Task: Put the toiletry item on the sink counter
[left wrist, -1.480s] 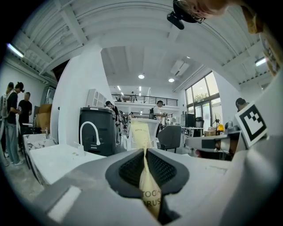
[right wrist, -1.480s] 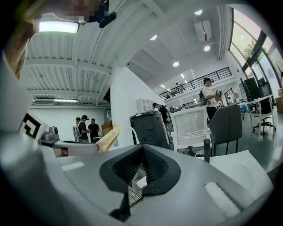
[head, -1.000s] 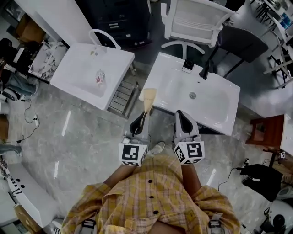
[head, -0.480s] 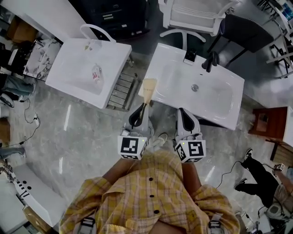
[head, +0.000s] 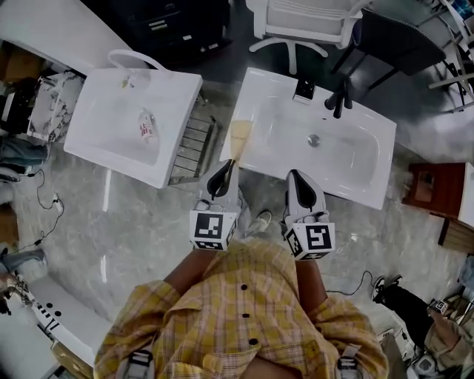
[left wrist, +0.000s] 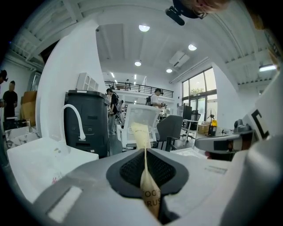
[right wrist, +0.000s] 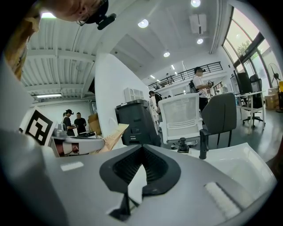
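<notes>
My left gripper (head: 224,175) is shut on a flat tan paper toiletry packet (head: 239,139). The packet sticks forward from the jaws, and its far end lies over the left front edge of the white sink counter (head: 272,111). In the left gripper view the packet (left wrist: 144,152) stands on edge, pinched between the dark pads. To the right, my right gripper (head: 299,186) is shut with nothing in it and points at the counter's front edge. The right gripper view shows its pads (right wrist: 132,167) nearly touching, with the packet (right wrist: 110,136) off to the left.
The counter has an oval basin (head: 337,157), a black faucet (head: 339,98) and a small dark item (head: 304,90) at the back. A second white sink (head: 111,122) at the left holds a small bottle (head: 145,127). A white chair (head: 300,22) stands behind.
Both grippers have come slightly closer to the sink counter, so the packet's end now overlaps its left edge. The left grip on the packet is unchanged.
</notes>
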`<state>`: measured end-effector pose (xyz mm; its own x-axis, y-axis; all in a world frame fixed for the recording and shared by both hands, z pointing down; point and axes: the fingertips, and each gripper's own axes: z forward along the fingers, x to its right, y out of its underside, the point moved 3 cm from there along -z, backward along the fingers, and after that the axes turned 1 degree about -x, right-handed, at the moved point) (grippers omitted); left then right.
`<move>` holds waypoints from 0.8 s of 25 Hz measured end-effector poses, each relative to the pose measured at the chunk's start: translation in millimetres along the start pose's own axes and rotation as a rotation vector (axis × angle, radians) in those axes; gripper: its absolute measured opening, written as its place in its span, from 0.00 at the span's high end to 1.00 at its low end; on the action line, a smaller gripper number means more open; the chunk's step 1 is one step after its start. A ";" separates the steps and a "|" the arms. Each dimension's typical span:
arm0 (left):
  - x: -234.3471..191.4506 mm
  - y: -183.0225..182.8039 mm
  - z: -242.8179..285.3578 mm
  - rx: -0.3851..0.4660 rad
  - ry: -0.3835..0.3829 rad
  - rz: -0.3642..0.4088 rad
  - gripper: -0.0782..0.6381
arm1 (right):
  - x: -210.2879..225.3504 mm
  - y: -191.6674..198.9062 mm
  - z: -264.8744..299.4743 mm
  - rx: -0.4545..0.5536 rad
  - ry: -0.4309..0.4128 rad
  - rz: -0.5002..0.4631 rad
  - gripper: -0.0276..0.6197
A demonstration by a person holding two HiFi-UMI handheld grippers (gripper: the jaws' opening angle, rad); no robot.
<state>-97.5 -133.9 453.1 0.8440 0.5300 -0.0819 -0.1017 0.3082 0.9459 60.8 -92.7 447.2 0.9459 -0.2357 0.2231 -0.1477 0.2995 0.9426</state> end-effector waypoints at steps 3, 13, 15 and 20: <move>-12.3 5.2 16.0 -0.032 0.005 -0.009 0.88 | 1.6 2.3 11.3 -0.014 0.014 0.005 0.96; -36.6 18.2 74.8 -0.141 0.035 -0.047 0.87 | 13.9 13.6 43.7 -0.071 0.060 0.030 0.96; -42.5 22.4 83.9 -0.158 0.035 -0.050 0.88 | 14.3 16.4 46.8 -0.080 0.068 0.035 0.96; -58.9 35.8 113.4 -0.217 0.036 -0.087 0.87 | 17.0 22.9 59.8 -0.110 0.089 0.048 0.96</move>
<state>-91.2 -243.7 527.3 0.8356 0.5206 -0.1755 -0.1433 0.5149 0.8452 56.2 -145.1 487.5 0.9609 -0.1376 0.2401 -0.1656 0.4093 0.8973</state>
